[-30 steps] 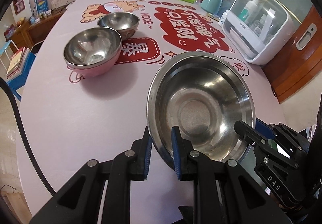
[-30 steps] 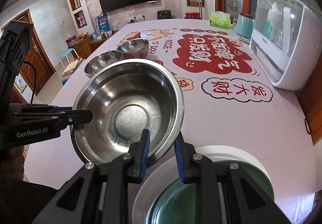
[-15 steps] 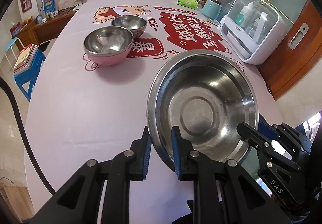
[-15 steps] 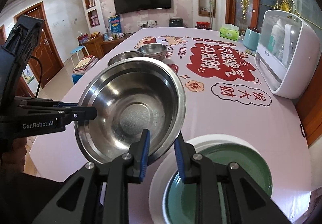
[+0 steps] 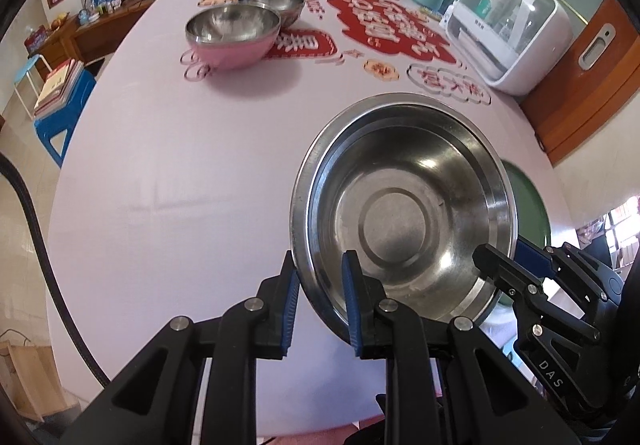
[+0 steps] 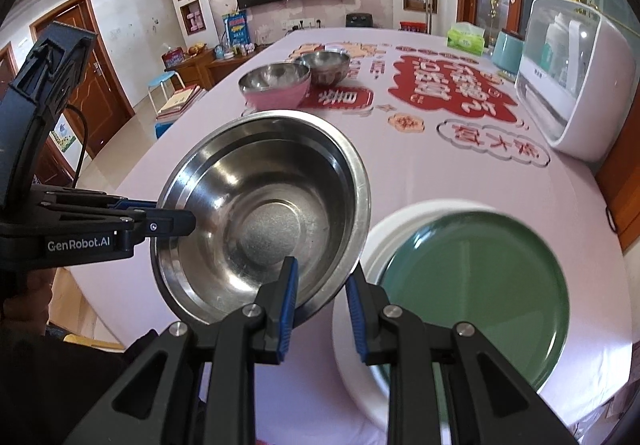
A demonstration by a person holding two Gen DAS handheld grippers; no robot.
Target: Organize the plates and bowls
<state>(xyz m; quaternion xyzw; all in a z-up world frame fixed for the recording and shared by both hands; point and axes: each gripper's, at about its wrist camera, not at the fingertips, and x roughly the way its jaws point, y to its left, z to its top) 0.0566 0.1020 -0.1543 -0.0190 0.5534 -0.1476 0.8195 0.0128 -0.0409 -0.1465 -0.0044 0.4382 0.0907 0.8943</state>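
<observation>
Two tools share one load: the left tool (image 5: 318,299) pinches the near-left rim of the large steel basin (image 5: 404,213), one pad outside and one inside the wall, its jaws narrow on the metal, and the right tool (image 6: 322,303) clamps the basin's opposite rim the same way, also narrow. The basin hangs tilted above the near part of the worktop (image 5: 180,173), not resting on it. Going left to right across the worktop: the pink-sided bowl (image 5: 234,33) sits toward the far-left area with a smaller steel bowl (image 5: 276,3) touching or just behind it; the held basin comes next near the front edge; then, at the near-right corner, the green plate (image 6: 476,293) lies on a white plate (image 6: 360,309), just beside the basin's rim. The step in hand looks like carrying the basin to where it belongs, probably onto the plates or beside them. The next move calls for both hands to travel together, level the basin, and lower it before either tool lets go, since a one-sided release would tip it. Compared with a second ago, the two far bowls sit higher and farther off in both views, and much more of the green plate shows beside the basin; both grips look unchanged.
</observation>
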